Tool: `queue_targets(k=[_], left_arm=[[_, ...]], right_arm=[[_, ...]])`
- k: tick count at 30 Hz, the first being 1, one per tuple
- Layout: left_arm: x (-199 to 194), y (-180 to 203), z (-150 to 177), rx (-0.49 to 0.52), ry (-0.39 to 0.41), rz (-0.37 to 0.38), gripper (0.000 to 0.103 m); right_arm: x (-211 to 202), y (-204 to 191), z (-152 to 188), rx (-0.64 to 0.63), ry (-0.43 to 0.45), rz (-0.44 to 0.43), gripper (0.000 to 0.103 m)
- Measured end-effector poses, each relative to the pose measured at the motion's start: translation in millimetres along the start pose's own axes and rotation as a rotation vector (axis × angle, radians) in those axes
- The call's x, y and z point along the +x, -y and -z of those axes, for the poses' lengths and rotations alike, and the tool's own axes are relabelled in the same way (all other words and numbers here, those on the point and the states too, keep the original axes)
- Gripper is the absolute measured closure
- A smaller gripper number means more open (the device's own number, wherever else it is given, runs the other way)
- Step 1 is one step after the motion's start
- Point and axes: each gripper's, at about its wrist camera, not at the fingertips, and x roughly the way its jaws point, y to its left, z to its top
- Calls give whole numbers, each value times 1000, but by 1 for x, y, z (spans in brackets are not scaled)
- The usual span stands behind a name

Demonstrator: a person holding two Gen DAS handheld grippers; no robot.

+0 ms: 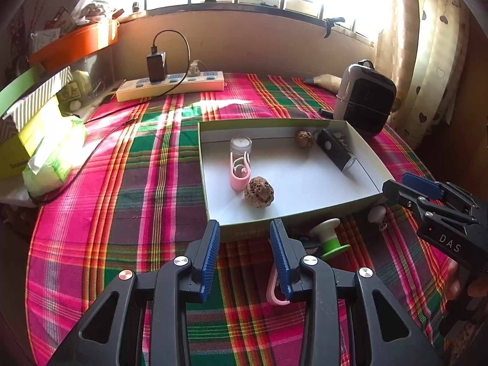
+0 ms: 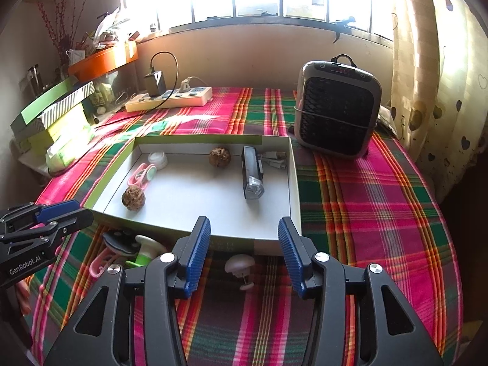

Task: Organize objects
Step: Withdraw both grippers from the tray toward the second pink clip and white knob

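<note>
Tray (image 2: 294,183), one: shallow white box, green-edged, mid-table on plaid cloth (image 2: 381,213). Inside: two wrinkled nuts (image 2: 133,198) (image 2: 219,157), one pink-cased bottle (image 1: 239,164) far left, one black light (image 2: 251,175) right, one cable beside it. Outside, at near wall: one white knob (image 2: 239,267), one green-and-white spool (image 1: 331,238), one pink clip (image 1: 276,289), part hidden. Left gripper (image 1: 245,253) and right gripper (image 2: 244,253): both released, nothing between the fingers. Beyond: one heater (image 2: 335,113) far right, one power strip (image 2: 169,99) far left, stacked boxes left.
</note>
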Motion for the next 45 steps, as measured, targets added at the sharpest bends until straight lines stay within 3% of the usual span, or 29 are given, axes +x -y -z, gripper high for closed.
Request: queue_targets(k=[9, 13, 17, 29, 45], left_arm=[[-6, 6, 15, 24, -1, 46, 70], [-7, 11, 22, 36, -5, 60, 62], [-3, 12, 28, 30, -25, 72, 62], [8, 15, 41, 31, -78, 89, 61], [20, 19, 34, 54, -80, 74, 61]], right_arm=[[-7, 4, 15, 15, 3, 3, 55], [-8, 8, 22, 30, -2, 1, 55], [-7, 13, 31, 36, -18, 4, 43], [4, 17, 42, 36, -66, -7, 43], [26, 8, 33, -26, -128, -36, 43]])
